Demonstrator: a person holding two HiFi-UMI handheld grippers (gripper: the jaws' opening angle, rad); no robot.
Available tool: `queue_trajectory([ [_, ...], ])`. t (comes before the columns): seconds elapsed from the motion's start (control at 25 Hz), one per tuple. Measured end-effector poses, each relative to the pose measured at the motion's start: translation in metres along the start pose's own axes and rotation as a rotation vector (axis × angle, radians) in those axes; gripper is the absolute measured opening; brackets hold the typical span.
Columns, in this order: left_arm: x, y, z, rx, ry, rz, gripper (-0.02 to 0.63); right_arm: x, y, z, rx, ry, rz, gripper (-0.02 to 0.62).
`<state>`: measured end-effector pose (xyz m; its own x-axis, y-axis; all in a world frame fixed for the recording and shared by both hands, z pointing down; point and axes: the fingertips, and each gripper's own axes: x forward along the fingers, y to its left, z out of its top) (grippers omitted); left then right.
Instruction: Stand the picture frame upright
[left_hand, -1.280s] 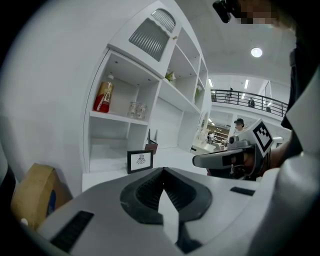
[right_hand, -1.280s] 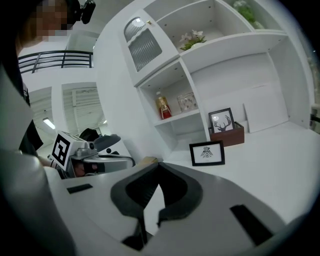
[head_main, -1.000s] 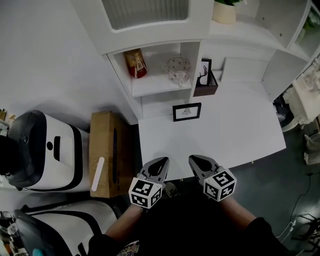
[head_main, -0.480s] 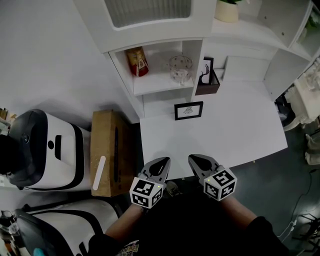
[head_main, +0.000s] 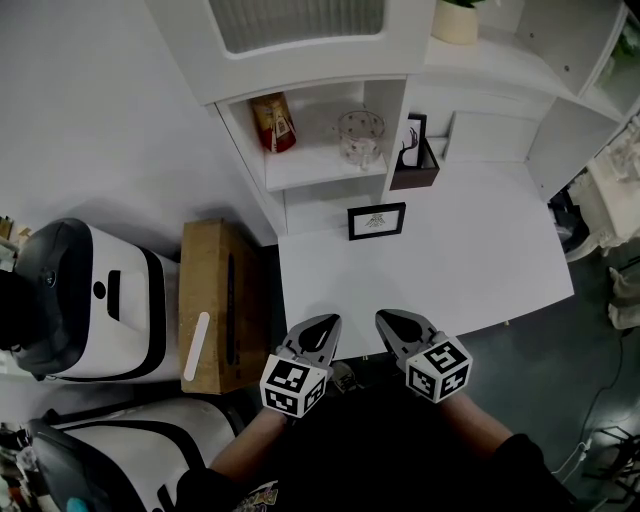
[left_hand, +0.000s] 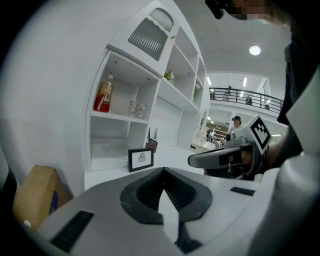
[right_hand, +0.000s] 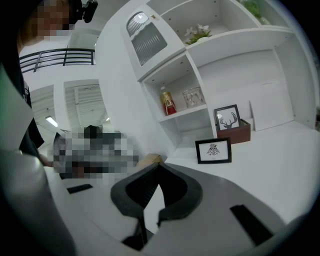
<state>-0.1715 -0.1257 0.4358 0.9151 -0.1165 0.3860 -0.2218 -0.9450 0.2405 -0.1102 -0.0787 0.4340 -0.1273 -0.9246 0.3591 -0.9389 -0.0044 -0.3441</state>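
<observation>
The black picture frame (head_main: 376, 221) stands upright on the white desk (head_main: 470, 265); both the left tongs (head_main: 318, 328) and the right tongs (head_main: 393, 324) are pressed together, empty.

Black picture frame (head_main: 376, 221), white desk (head_main: 470, 260), red bottle (head_main: 273, 122)

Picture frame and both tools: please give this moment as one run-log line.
picture frame: upright on desk | left tool: shut, empty | right tool: shut, empty | both apart from frame, at near desk edge

Head view steeply down over desk (head_main: 470, 250), gripper views low, level, all share shelves (head_main: 320, 165)
</observation>
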Motion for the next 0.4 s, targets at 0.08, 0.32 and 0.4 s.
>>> queue_trajectory([
  [0.08,-0.0002,0.0008,-0.0009,-0.003,0.001,0.000,0.005,0.0011,0.0006,-0.0001,-0.001,0.002,0.001,0.003],
  [0.32,-0.0009,0.0025,-0.0027,-0.008,0.003,0.002,0.005,0.0039,0.0022,-0.0011,-0.005,0.008,0.004,0.003],
  [0.4,-0.0009,0.0027,-0.0021,-0.007,0.002,0.001,0.005,0.0046,0.0025,-0.0008,-0.006,0.009,0.004,0.003],
])
